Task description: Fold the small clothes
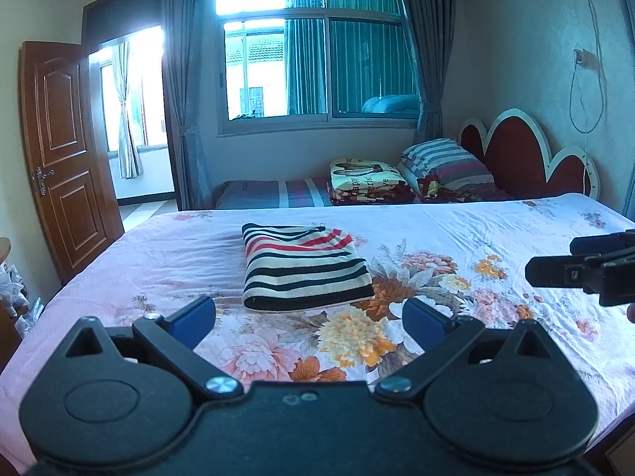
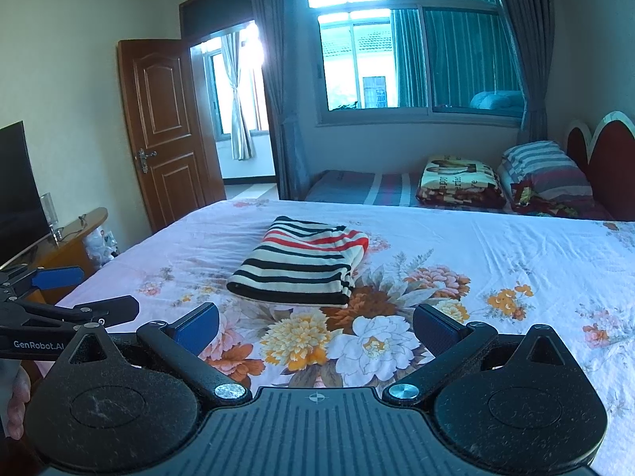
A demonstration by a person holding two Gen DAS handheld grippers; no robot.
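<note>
A striped top [image 1: 303, 267], banded in black, cream and red, is lying folded into a neat rectangle on the bed [image 1: 496, 214], near the middle of the flowered sheet [image 1: 222, 261]. Nothing is touching it.

The left gripper [image 1: 308, 319] is hovering above the near part of the bed, just short of the folded top, its two blue-padded fingers [image 1: 194, 319] spread wide with nothing between them. The right gripper [image 2: 315, 327] is hanging alongside in the same way, its blue pads [image 2: 434, 333] also standing wide apart and gripping nothing, the top lying ahead of it and slightly to its left. Each tool is showing at the edge of the other's view: the right one at the right margin of the left wrist view, the left one at the left margin of the right wrist view, where part of a hand [image 2: 18, 404] is wrapping its handle.

Beyond the bed, a second bed is carrying a folded blanket [image 1: 367, 180] and striped pillows [image 1: 444, 162] under a window [image 1: 313, 67]. A brown door [image 1: 65, 150] is standing open on the left.
</note>
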